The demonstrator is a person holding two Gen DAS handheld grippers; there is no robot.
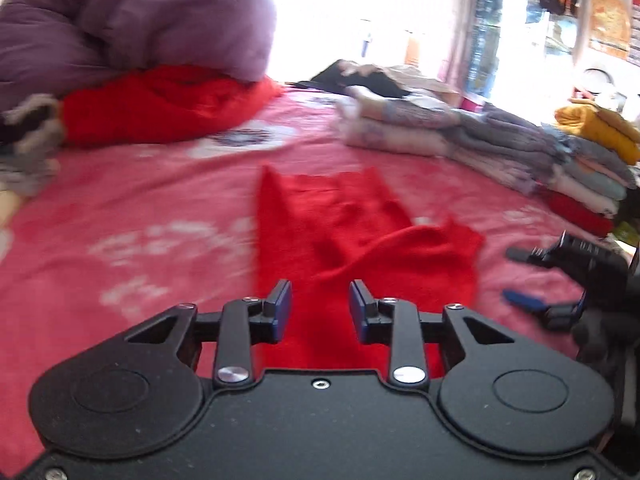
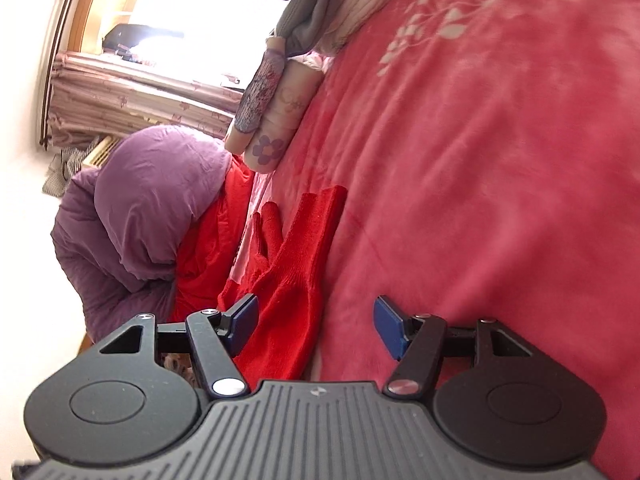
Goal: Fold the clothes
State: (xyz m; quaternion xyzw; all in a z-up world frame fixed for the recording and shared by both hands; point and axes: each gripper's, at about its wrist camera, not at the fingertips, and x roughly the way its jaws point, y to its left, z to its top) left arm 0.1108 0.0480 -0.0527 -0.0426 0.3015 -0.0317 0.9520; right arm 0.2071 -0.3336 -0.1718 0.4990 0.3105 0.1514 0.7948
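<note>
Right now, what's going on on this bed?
A person is folding clothes with a gripper in each hand. A red garment lies partly folded on the pink bedspread. The left gripper hovers over its near edge, fingers apart with nothing between them. The right gripper is open beside the garment, holding nothing. Folded stacks sit further back, and a purple duvet is piled behind.

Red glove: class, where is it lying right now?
The red glove lies flat on the pink bedspread, ahead of the left claw, with folded clothes beyond to the right.
</note>
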